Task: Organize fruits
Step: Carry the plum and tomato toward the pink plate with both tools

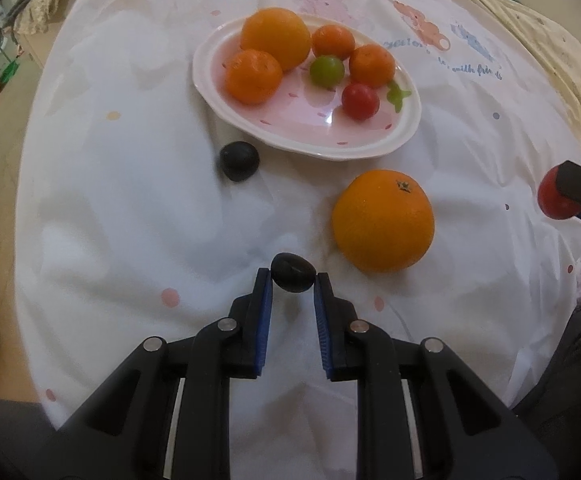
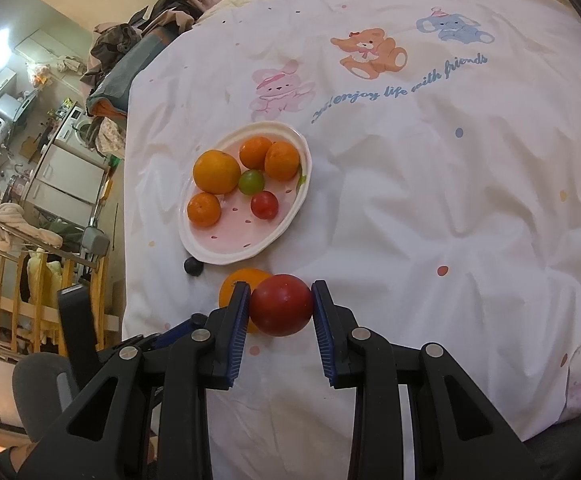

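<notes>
Both our tongs grip fruit over the bed sheet, with the plate ahead of us.

Our left tongs [image 1: 292,276] are clamped on a small dark plum [image 1: 293,273], which sits at the fingertips just above the white printed bed sheet [image 1: 130,208]. Our right tongs [image 2: 280,308] are clenched on a red round fruit [image 2: 281,305]. A large orange [image 1: 383,221] lies loose on the sheet, just right of the left tongs, and a second dark plum [image 1: 239,160] rests close to the near rim of the pink oval plate [image 1: 302,132]. On the plate we see one big orange [image 1: 276,38], three mandarins [image 1: 253,76], a green fruit [image 1: 327,71] and a small red fruit [image 1: 360,101].
</notes>
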### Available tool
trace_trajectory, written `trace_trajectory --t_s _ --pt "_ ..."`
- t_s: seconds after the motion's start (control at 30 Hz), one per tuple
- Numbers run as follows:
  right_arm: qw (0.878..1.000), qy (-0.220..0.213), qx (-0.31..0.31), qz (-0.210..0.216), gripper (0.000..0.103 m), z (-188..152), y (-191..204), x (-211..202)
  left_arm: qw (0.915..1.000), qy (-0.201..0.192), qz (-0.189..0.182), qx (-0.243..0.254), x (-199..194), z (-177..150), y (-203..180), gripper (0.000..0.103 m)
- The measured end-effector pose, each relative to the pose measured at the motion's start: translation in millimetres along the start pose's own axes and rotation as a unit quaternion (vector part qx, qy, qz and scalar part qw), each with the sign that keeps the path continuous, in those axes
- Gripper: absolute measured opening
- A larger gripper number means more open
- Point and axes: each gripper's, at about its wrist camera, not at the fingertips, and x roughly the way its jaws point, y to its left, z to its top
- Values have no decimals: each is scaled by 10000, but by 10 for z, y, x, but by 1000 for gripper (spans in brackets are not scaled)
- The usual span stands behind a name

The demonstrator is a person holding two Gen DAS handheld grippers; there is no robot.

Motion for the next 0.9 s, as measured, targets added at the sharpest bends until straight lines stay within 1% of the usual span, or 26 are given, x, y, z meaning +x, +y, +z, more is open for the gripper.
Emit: trace_trajectory --t_s 0.2,0.33,0.47,0.57,0.7,0.9 --pt "10000 -69 -32 49 33 -13 14 -42 9995 -273 135 -82 -262 33 66 17" --pt "9998 -166 -82 66 33 -24 21 -107 9982 -550 221 -49 -493 108 96 17" --pt "9993 -347 -99 141 33 -17 28 -196 9959 -827 368 20 -712 197 131 17" --pt "9983 -522 -121 209 33 6 48 -270 9944 -962 444 32 -828 276 172 17" --pt "9967 -736 -165 306 33 72 63 -359 9923 -1136 486 -2 -973 392 244 17" --pt "9944 -980 -276 274 33 261 74 -441 9895 -1334 554 -7 -1092 567 297 17"
